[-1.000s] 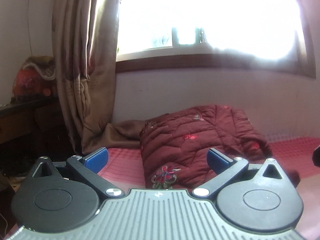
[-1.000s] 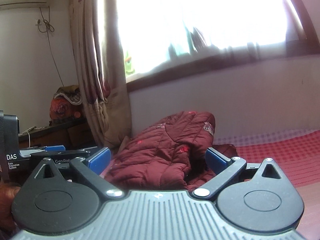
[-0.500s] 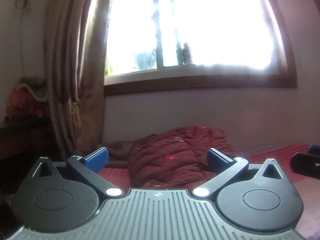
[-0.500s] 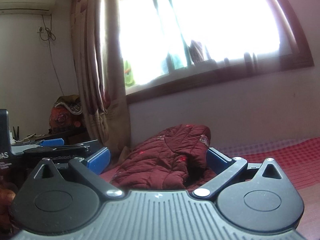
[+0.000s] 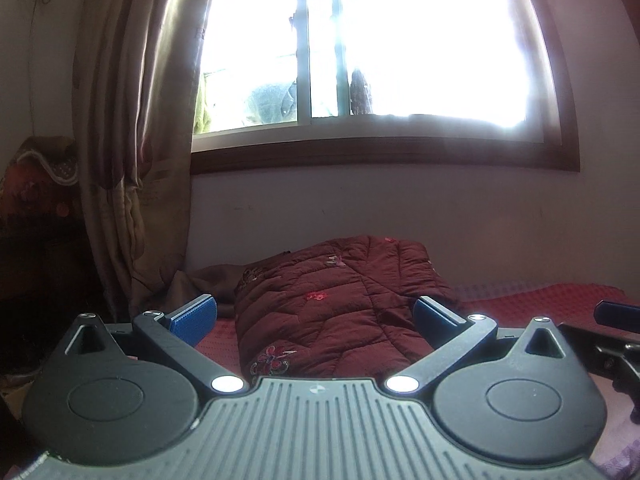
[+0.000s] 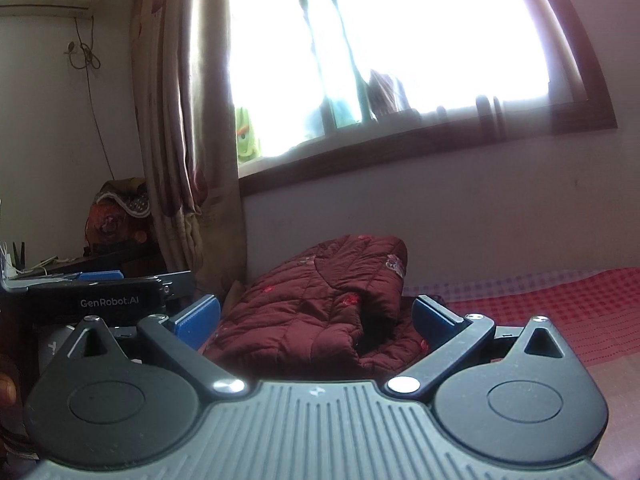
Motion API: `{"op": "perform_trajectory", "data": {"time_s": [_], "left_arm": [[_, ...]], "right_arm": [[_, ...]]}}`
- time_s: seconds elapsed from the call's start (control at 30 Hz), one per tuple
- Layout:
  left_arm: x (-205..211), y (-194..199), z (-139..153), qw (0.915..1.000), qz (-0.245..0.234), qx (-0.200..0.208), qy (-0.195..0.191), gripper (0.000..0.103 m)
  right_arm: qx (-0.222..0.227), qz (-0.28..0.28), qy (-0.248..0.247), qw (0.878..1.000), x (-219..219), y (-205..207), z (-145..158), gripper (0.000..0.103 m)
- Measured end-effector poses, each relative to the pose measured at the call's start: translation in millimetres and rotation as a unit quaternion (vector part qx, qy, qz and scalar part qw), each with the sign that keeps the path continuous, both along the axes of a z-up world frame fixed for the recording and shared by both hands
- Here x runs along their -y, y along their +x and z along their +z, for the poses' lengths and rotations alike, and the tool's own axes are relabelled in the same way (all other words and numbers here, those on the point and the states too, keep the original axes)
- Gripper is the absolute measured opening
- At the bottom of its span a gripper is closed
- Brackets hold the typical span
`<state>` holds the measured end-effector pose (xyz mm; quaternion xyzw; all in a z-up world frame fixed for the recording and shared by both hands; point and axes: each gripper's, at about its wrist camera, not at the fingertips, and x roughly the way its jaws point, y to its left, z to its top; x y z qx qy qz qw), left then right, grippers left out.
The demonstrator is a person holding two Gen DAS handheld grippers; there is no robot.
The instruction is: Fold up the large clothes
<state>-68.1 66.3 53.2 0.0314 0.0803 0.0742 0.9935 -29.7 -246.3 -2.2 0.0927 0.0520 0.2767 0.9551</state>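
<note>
Jaws are sitting wide apart on both grippers, nothing between the blue pads. The left gripper (image 5: 314, 316) is hovering over the red bedspread (image 5: 536, 300) and looking straight at the dark red quilted jacket (image 5: 340, 300), which is lying bunched up on the bed against the wall under the window (image 5: 380, 40). The right gripper (image 6: 316, 316) is pointing at the same jacket (image 6: 316, 300) from a bit further right, and it's also empty. Each gripper is showing up at the edge of the other's view, so they're side by side. A tan curtain (image 5: 132, 140) is hanging left of the jacket, its bottom end pooling just beside it.
</note>
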Motion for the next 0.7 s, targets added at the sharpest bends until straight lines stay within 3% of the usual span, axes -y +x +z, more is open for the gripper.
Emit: {"op": "perform_trajectory", "data": {"time_s": [0.2,0.43,0.7], "left_arm": [[2.8,-0.3,-6.1,0.9999,-0.01,-0.006,-0.001,0.103],[-2.3,-2.8,-9.4,0.9998,0.007,0.001,-0.021,0.103],[-3.2,-2.2,-10.6,0.9997,0.016,-0.005,-0.018,0.103]], "right_arm": [[-0.008,0.002,-0.008,1.0,-5.7,-0.4,-4.9,0.103],[-0.017,0.001,-0.015,1.0,-10.9,-2.5,-8.9,0.103],[-0.017,-0.009,-0.021,1.0,-13.6,-3.0,-7.9,0.103]]}}
